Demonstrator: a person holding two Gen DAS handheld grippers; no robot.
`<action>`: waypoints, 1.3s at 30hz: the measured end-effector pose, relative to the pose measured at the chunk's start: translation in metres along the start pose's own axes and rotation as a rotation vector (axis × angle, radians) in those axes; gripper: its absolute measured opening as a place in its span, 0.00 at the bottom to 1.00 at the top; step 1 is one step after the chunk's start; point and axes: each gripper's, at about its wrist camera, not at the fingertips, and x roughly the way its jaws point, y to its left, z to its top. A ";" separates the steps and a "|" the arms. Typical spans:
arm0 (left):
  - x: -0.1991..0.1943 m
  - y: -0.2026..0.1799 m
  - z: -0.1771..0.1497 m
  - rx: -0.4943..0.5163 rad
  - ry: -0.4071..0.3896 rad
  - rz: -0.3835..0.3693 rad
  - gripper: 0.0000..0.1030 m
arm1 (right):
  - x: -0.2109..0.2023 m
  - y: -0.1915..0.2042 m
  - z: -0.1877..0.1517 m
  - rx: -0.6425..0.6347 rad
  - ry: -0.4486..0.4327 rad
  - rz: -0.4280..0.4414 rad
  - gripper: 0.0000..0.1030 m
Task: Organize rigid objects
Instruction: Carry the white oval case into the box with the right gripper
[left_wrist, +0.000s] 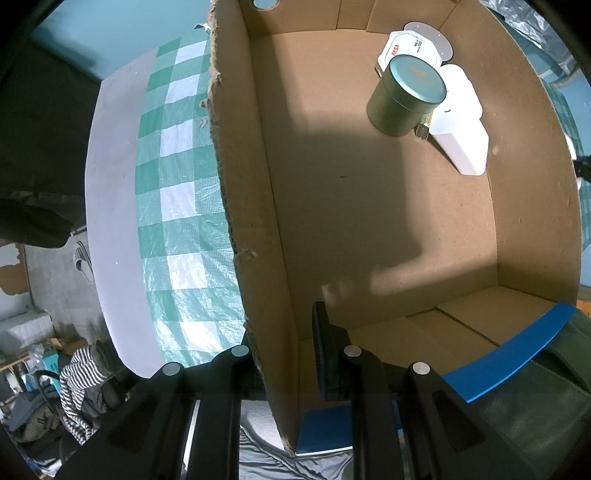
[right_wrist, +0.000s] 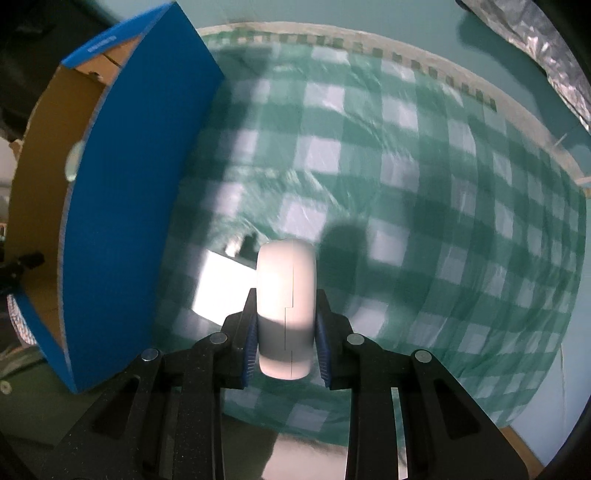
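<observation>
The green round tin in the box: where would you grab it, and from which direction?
Grip the green tin across its round side wall, coming down from above through the cardboard box's open top. It stands upright, and the white case crowds one side, so close the fingers on the free sides.

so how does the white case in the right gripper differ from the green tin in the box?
The white case is clamped between the right gripper pads above the checked cloth; the green tin stands free on the cardboard box floor. The case is a plain white rounded slab with a seam; the tin is a dark green cylinder with a teal lid. The case is outside the box; the tin is inside. Both are rigid containers.
</observation>
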 end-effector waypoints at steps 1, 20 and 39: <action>0.000 0.000 0.000 -0.001 0.000 0.000 0.16 | -0.004 0.002 0.003 -0.005 -0.004 0.004 0.25; 0.000 0.006 -0.003 -0.014 -0.011 -0.004 0.16 | -0.029 0.059 0.045 -0.100 -0.073 0.057 0.25; 0.004 0.011 -0.007 -0.029 -0.022 -0.009 0.16 | -0.037 0.129 0.097 -0.283 -0.102 0.053 0.25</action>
